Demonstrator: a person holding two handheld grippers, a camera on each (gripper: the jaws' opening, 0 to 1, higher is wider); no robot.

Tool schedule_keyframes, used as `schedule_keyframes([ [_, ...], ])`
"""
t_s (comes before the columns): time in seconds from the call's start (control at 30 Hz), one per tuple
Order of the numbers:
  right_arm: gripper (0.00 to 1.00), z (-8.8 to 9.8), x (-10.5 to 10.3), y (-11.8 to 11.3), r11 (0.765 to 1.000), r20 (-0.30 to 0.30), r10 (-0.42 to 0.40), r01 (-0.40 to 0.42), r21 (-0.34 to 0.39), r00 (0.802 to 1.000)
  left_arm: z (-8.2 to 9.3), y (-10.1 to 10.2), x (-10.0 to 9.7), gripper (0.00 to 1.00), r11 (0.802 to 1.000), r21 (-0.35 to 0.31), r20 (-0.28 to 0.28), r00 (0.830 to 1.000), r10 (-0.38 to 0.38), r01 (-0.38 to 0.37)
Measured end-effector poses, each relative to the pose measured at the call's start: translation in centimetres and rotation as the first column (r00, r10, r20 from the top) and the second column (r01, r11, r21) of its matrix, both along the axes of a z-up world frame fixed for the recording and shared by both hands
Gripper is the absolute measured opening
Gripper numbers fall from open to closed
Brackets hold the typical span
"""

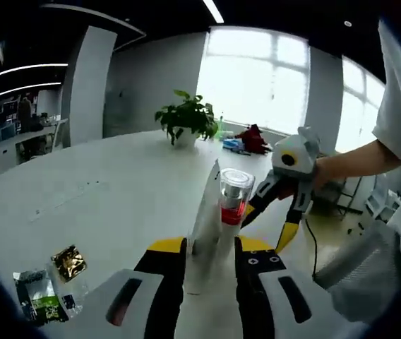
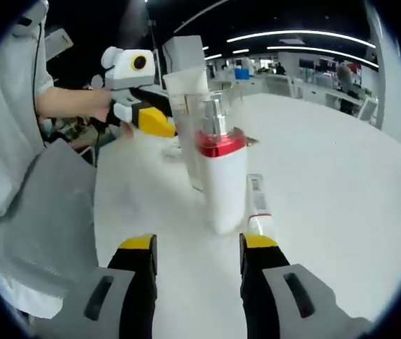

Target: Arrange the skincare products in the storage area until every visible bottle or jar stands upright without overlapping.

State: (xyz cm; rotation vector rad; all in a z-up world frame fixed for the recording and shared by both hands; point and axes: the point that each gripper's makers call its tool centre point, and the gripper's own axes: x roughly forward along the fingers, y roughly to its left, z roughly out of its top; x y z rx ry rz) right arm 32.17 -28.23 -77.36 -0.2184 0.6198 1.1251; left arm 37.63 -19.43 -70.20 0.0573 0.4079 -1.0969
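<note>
A white pump bottle (image 2: 222, 180) with a red band and clear cap stands upright on the white table (image 2: 342, 183), just ahead of my open right gripper (image 2: 197, 247). Behind it a white tube (image 2: 186, 92) stands on its cap, crimped end up. My left gripper (image 2: 159, 120) comes in from the left and meets the tube's side. In the left gripper view the tube (image 1: 206, 208) rises between my left gripper's (image 1: 211, 247) narrowed jaws, the bottle (image 1: 234, 194) behind it and the right gripper (image 1: 271, 215) beyond. A small slim tube (image 2: 257, 201) lies flat by my right jaw.
Several foil sachets (image 1: 49, 286) lie at the table's near left. A potted plant (image 1: 186, 116) stands at the far side. A person's arm (image 1: 352, 162) holds the right gripper. A grey cloth (image 2: 45, 212) hangs at the table's edge.
</note>
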Motion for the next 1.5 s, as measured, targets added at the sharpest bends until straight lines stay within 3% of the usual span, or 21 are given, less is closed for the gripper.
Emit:
schedule_keyframes([
  [0.2,0.44,0.1,-0.1,-0.6,1.0,0.001,-0.028,0.028,0.004,1.0,-0.2,-0.3,0.5,0.17,0.999,-0.022,-0.006,0.999,-0.032,0.032],
  [0.57,0.43,0.2,-0.5,-0.7,0.999,-0.004,-0.046,0.046,0.003,0.999,-0.1,-0.7,0.5,0.17,0.992,-0.092,-0.049,0.995,-0.09,0.086],
  [0.93,0.45,0.6,-0.4,-0.5,0.999,0.002,-0.047,0.047,-0.002,0.999,-0.3,-0.9,0.5,0.18,0.991,-0.108,-0.073,0.993,-0.092,0.083],
  [1.1,0.47,1.2,-0.5,0.0,0.999,0.006,-0.047,0.047,-0.01,0.999,-0.1,-0.8,0.4,0.34,0.991,-0.106,-0.07,0.994,-0.086,0.078],
  [1.37,0.56,2.5,-0.2,0.5,0.997,0.029,-0.08,0.081,-0.009,0.996,0.9,0.6,-0.2,0.49,0.996,-0.084,-0.064,0.997,-0.048,0.043],
  [1.5,0.61,3.4,-0.3,1.2,0.995,0.042,-0.104,0.104,-0.005,0.994,1.0,1.9,-1.0,0.66,0.998,-0.059,-0.09,0.996,-0.016,0.011],
])
